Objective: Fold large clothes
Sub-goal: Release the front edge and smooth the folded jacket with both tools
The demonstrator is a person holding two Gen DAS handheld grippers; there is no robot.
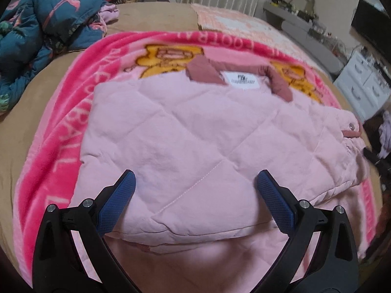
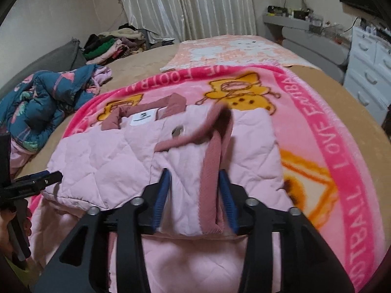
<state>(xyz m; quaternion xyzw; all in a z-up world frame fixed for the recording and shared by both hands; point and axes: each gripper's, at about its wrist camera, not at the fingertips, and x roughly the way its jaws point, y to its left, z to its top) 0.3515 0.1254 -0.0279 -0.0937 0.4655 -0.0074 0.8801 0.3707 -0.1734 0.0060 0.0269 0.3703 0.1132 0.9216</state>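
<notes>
One pink quilted jacket [image 1: 185,131] lies flat on the pink cartoon blanket [image 1: 61,127], which is spread on the bed [image 1: 22,127]. I use the jacket as landmark. Its collar [image 1: 205,72] points away from me toward the curtains [image 2: 185,7]; the hem is nearest me. Long axis: collar to hem, running straight away from both cameras. One white label [image 1: 242,79] sits inside the collar. One snap button [image 2: 176,131] shows on the front flap in the right wrist view.

One darker pink ribbed cuff [image 2: 212,171] lies along the jacket's right part, pointing toward the hem.

Left tool [image 1: 195,183]: jaws wide apart above the jacket's near edge, nothing between the pads. Right tool [image 2: 195,183]: jaws part-way apart, the cuff and sleeve fabric lying between them; the right pad is close against the cuff, the left pad clear of the fabric, so I read no grip.

Beyond the jacket's left side: one crumpled blue patterned quilt [image 1: 41,31]. Beyond the collar: one pale peach blanket [image 2: 234,48] and one heap of mixed clothes [image 2: 112,44], count within it unreadable. To the jacket's right: one white drawer unit [image 2: 371,73].
</notes>
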